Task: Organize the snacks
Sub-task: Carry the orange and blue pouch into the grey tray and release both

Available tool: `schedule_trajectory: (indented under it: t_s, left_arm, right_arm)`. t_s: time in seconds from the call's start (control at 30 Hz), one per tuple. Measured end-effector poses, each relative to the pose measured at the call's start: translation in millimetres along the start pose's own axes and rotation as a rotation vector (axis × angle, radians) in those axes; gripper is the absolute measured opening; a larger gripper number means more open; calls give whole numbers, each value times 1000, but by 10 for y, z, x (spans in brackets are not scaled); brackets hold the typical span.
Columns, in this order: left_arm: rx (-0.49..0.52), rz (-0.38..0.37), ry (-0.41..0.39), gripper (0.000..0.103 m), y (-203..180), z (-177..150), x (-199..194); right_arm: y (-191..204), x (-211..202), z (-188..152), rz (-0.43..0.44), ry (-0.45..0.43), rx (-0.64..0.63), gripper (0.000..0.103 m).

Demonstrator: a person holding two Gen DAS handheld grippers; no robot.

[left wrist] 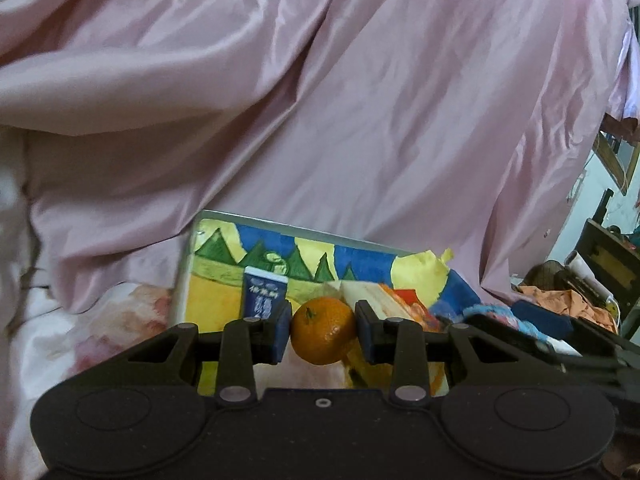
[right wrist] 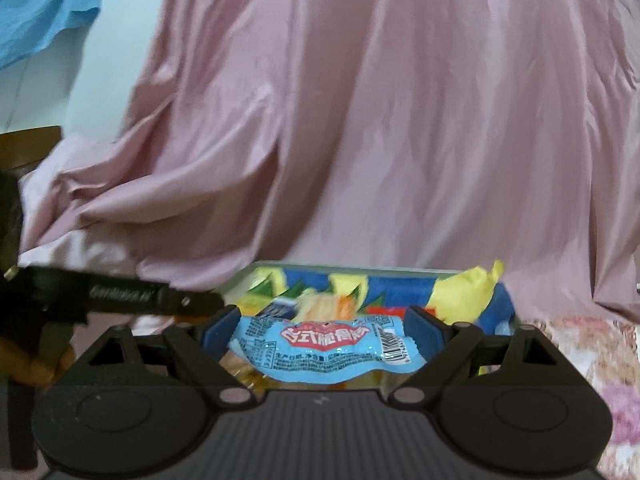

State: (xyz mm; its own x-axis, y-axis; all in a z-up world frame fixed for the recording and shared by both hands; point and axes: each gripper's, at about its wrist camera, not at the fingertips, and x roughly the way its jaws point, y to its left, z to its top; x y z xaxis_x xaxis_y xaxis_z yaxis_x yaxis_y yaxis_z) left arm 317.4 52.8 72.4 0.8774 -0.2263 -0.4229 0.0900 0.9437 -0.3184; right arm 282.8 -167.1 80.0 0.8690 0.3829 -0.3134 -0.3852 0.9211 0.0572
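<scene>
Between my left gripper's (left wrist: 323,330) pads sits a clamped mandarin orange (left wrist: 323,330). Across my right gripper (right wrist: 323,334), widely spread, a blue sausage packet (right wrist: 326,348) is pinched above the painted tray (right wrist: 344,270).

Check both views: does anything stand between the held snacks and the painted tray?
Nothing visible does. The left gripper holds a tangerine and the right gripper a blue snack packet, both just before the painted tray, which already holds snacks.

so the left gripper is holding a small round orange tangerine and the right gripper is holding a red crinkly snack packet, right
Not quite. The left gripper does hold the small round orange tangerine, but the crinkly snack packet in the right gripper is light blue, with only a red label; the right wrist view shows it.
</scene>
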Motion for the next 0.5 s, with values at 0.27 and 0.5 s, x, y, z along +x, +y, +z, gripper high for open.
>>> schedule_trajectory:
  t_s: [0.27, 0.5]
  left_arm:
    - [-6, 3, 24, 37, -3, -2, 361]
    - [-30, -1, 37, 37, 51, -51, 439]
  right_arm:
    - [-338, 533, 61, -49, 35, 142, 91]
    - [-525, 669, -73, -59, 67, 242, 92]
